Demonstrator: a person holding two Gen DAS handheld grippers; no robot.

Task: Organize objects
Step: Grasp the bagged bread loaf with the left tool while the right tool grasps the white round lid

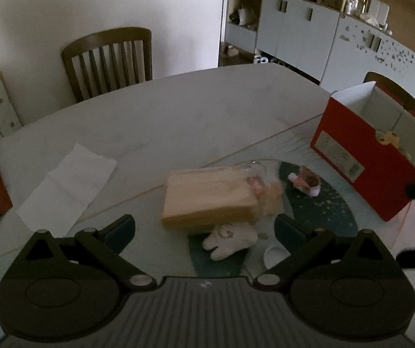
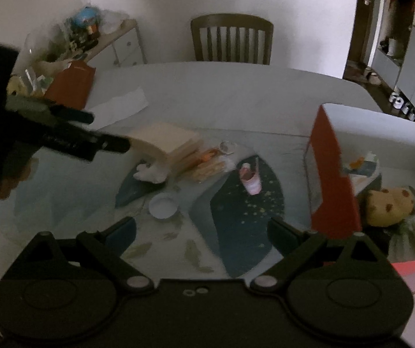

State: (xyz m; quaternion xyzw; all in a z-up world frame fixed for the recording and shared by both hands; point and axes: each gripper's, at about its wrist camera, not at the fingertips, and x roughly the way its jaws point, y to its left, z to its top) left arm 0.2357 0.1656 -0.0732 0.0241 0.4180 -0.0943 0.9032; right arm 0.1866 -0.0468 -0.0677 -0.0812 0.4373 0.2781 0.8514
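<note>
Left tongs (image 1: 204,229) spread apart, empty, above the bench (image 1: 178,110), just short of a tan flat box (image 1: 207,200). Right tongs (image 2: 201,232) likewise apart, empty. White plush (image 1: 230,240) lies against the box; red carton (image 1: 372,156) stands open right, contents blurred, perhaps toys.

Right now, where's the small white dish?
The white dish sits on the table's near side, just in front of the white plush, left of the pink cup; in the left view it's low, right of centre.
</note>
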